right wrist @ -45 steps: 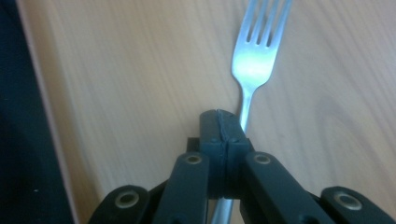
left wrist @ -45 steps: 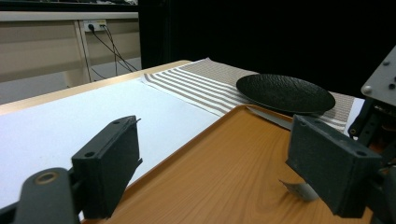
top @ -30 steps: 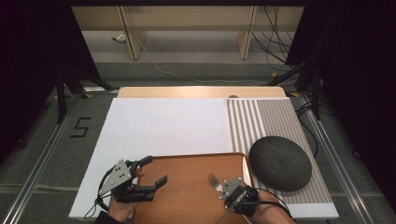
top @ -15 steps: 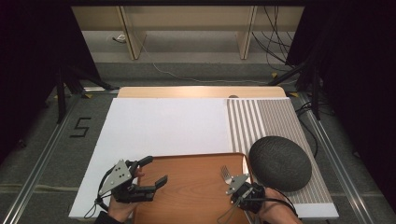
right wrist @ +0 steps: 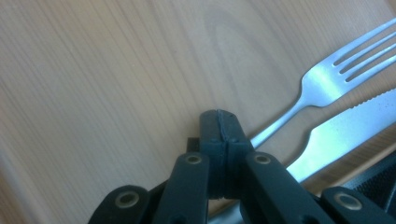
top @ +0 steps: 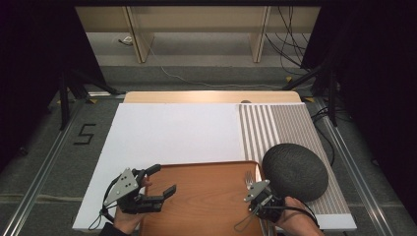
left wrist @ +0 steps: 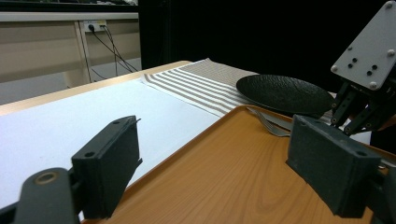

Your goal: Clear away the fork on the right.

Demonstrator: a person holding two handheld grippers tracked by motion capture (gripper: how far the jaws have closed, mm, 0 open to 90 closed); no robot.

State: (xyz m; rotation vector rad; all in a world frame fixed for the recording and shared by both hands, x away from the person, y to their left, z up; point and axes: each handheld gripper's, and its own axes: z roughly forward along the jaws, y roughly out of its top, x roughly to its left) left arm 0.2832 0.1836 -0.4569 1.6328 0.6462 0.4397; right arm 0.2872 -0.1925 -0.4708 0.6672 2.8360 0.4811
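Our right gripper [right wrist: 219, 128], jaws pressed together, hovers over the fork [right wrist: 327, 74] at the tray's [top: 196, 196] three o'clock edge. Our left gripper [top: 160, 189] waits, jaws apart and empty. Next, we judge, the right must open to straddle the fork's handle.

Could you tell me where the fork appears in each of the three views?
High view: fork at the tray's right edge, beside the dark plate.
Left gripper view: fork at right, below the plate.
Right gripper view: fork upper right.
Shared landmark: the wooden tray.
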